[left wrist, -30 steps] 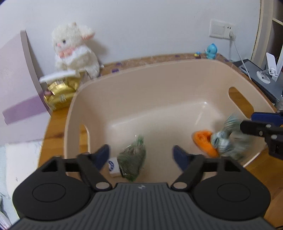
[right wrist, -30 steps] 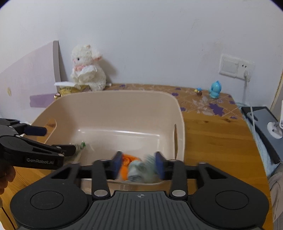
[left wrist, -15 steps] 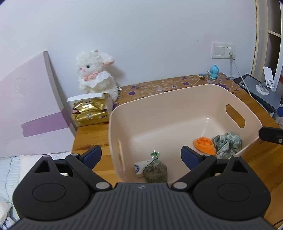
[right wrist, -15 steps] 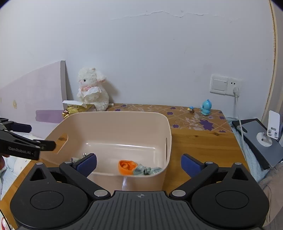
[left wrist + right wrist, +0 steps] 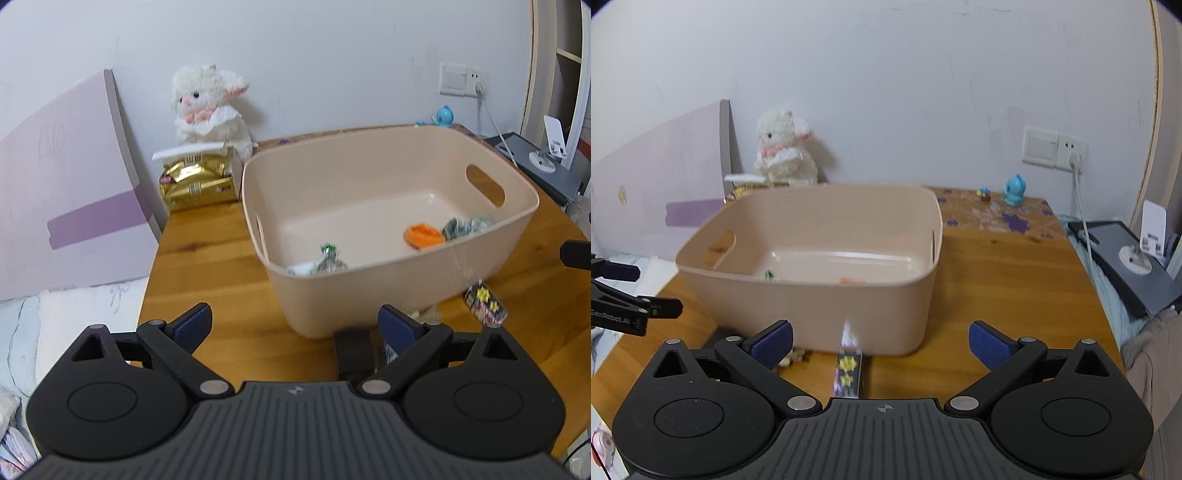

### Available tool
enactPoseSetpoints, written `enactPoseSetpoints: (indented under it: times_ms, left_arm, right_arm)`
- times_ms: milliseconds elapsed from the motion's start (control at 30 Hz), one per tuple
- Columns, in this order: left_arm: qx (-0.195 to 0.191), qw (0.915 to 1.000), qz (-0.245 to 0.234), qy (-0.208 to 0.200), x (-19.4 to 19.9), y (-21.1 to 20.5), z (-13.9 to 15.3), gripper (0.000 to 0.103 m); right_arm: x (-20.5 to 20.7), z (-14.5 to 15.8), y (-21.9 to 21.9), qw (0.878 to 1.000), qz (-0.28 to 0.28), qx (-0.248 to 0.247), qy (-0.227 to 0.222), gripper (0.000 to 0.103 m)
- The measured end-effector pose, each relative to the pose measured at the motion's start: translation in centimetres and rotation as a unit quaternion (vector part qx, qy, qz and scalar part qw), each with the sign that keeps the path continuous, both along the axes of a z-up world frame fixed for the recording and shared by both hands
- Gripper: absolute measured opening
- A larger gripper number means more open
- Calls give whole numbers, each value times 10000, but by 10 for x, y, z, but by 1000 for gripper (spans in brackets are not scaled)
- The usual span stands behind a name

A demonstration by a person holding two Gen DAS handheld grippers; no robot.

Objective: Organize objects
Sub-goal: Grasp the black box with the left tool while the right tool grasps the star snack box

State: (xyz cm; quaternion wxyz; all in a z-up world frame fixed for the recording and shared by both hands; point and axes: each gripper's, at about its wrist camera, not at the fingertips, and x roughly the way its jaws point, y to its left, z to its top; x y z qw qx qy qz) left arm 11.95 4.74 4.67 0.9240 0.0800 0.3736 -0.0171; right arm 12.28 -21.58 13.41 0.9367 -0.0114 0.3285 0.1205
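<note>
A beige plastic bin [image 5: 399, 280] [image 5: 820, 306] stands on the wooden table. Inside lie an orange item [image 5: 423, 235], a green-grey cloth [image 5: 463, 227] and a greenish wrapped packet [image 5: 328, 260]. My left gripper [image 5: 293, 326] is open and empty, in front of the bin's near left corner. My right gripper [image 5: 881, 338] is open and empty, in front of the bin's near wall. A dark star-patterned packet [image 5: 846, 373] [image 5: 484, 304] lies on the table between the right fingers. A black item [image 5: 352, 350] lies by the left gripper's right finger.
A white plush lamb [image 5: 208, 107] and a gold box [image 5: 197, 181] stand behind the bin to the left. A blue figurine [image 5: 1014, 190] stands at the back right by a wall socket [image 5: 1054, 152]. A dark device [image 5: 1126, 258] lies at the right edge. A small pale object [image 5: 792, 356] lies by the bin.
Both grippers have opened and drawn back up and out of the bin. The cloth and the green packet stay in the bin. The table in front of the bin has come into view.
</note>
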Motion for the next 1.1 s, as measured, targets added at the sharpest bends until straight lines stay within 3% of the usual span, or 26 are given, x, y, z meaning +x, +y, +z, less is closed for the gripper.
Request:
enactPoseSetpoints:
  times_ms: [567, 900, 1100]
  left_arm:
    - [-15, 9980, 53, 637, -3, 6, -64, 97]
    - [-446, 9948, 230, 885, 14, 6, -81, 97]
    - [-444, 9944, 233, 929, 22, 1, -85, 97]
  right_arm:
    - [9, -69, -4, 9965, -114, -198, 802, 103]
    - [24, -95, 12, 9933, -98, -387, 1086, 103]
    - [33, -101, 19, 9927, -106, -445, 1116, 103]
